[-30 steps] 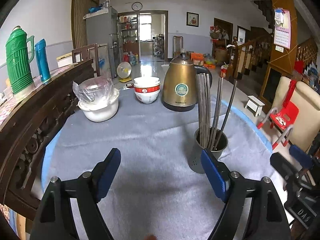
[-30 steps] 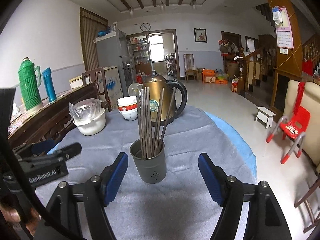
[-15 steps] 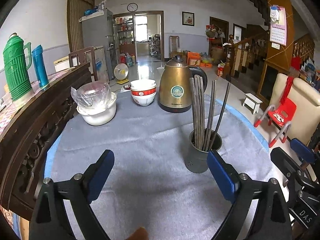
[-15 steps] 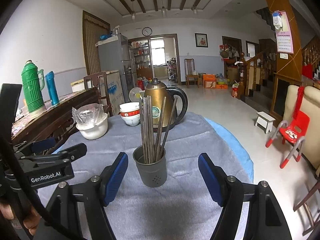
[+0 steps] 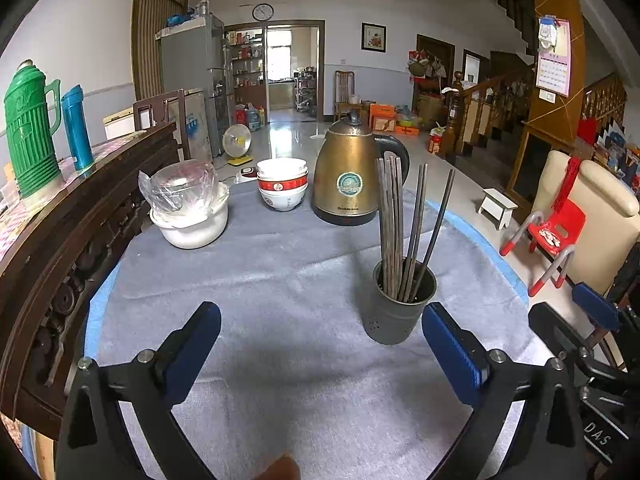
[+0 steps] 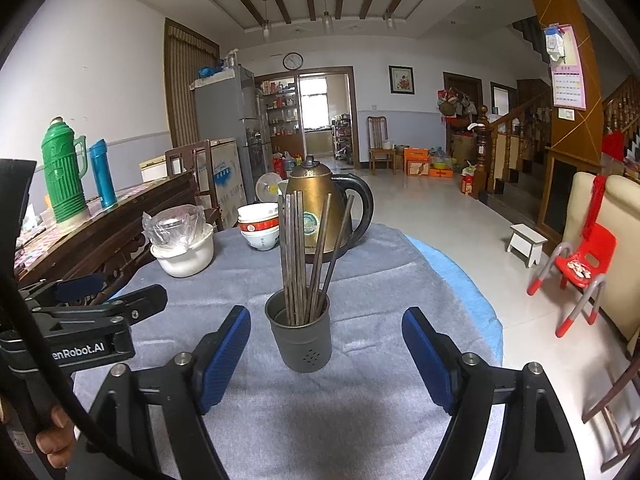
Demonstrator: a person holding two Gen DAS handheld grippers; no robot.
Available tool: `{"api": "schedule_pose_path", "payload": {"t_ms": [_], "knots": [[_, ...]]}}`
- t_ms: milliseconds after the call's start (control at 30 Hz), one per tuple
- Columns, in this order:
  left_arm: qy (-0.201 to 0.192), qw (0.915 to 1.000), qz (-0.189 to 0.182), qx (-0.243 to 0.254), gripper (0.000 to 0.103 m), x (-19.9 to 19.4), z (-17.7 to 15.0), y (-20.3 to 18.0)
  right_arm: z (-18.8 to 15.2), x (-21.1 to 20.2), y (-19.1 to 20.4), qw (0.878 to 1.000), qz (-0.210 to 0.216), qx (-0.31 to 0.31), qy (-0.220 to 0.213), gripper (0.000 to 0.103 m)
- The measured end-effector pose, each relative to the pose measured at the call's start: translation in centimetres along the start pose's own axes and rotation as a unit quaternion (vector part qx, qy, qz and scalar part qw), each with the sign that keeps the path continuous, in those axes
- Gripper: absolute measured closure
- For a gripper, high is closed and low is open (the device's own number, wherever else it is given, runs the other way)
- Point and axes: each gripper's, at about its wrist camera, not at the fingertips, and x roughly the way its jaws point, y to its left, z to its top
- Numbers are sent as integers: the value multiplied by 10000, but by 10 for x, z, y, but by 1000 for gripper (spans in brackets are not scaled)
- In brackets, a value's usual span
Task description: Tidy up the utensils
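While both grippers' fingers [image 6: 428,354] gape empty, chopstick holder [image 6: 301,336] sits btwn right pair.

A dark grey perforated holder [image 6: 301,336] carries brownish-grey chopsticks [image 6: 298,256] on a pale grey cloth [image 5: 288,280] edged in light blue, behind it a brass-gold kettle [image 5: 346,176] with a black handle, white bowls [image 5: 282,184] banded red, and a green ribbed thermos [image 5: 28,128]

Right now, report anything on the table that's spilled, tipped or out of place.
Nothing stands out. The chopsticks all stand in the upright grey holder; the kettle, stacked bowls and covered white bowl sit upright on the cloth.
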Motion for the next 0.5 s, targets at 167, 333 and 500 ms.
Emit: {"api": "schedule_pose_path", "payload": {"t_ms": [167,333,500], "knots": [[19,10000,30,-22,2,2,2,0,-1,5,-1,9999,-20,-8,123,20],[32,10000,78,3,2,4,2,-2,-1,10,0,9998,-60,-21,207,19],[14,10000,89,31,2,5,3,-3,1,11,-1,9998,-69,-28,210,19]]}}
